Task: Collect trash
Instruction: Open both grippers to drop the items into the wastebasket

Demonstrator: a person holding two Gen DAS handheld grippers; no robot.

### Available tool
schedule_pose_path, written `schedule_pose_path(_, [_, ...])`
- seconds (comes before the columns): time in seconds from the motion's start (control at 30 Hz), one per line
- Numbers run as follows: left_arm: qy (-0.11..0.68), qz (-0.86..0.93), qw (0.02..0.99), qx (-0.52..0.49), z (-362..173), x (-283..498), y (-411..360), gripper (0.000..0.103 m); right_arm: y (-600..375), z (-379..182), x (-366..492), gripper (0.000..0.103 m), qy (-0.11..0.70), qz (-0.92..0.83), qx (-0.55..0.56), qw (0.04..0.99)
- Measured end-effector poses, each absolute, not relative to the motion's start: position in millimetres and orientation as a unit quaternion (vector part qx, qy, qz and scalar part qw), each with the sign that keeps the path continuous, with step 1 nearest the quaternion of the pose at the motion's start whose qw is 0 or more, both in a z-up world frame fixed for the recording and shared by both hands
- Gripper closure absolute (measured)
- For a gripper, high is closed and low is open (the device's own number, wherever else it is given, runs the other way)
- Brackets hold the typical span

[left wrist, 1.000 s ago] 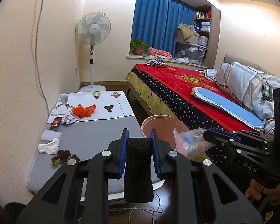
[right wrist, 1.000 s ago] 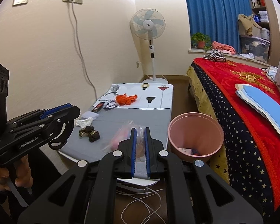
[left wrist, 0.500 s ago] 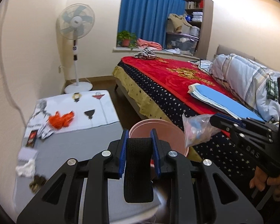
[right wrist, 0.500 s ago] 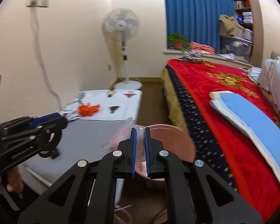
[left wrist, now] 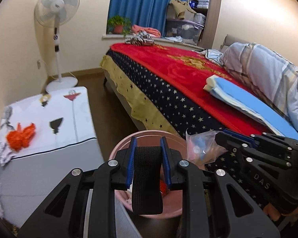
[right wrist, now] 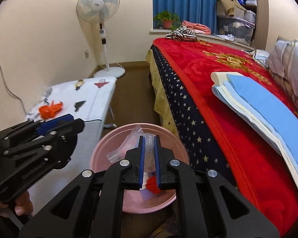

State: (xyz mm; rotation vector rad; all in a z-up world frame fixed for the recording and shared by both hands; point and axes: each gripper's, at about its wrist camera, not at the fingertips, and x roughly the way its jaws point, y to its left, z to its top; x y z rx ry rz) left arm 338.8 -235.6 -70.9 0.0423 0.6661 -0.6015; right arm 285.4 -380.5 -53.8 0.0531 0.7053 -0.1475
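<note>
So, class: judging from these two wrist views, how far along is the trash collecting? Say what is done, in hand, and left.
Done: some scraps, one red, already lie in the pink bin. In hand: the left gripper holds a black band and the right gripper a clear plastic bag, both over the bin. Left: the orange wrapper on the low table.

There are two grippers (left wrist: 148, 154) (right wrist: 149, 154), one pink bin (left wrist: 119, 150), one clear plastic bag (right wrist: 127, 148), one black band (left wrist: 147, 178), one orange wad (left wrist: 20, 135), one fan (left wrist: 56, 4), one bed (left wrist: 168, 69), and one potted plant (left wrist: 118, 22).
</note>
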Motion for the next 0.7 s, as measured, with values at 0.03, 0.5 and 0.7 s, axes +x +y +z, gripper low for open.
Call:
schedule_pose_path(0.03, [0.326,-0.290,0.899,0.020,-76,345,-239,0.079,-381,-57,291,0.093,0.347,-0.074,0.019,0.935])
schedule_pose_path(0.5, [0.364,-0.259,0.894,0.043,-129,395,-269,0.058,-402,-101,334,0.089,0.391,-0.101,0.024,0.915])
schedule_pose_path(0.7, [0.356,-0.210,0.909,0.050,-131,401,-262,0.011,-401,-108,337,0.034,0.396,-0.111,0.020,0.911])
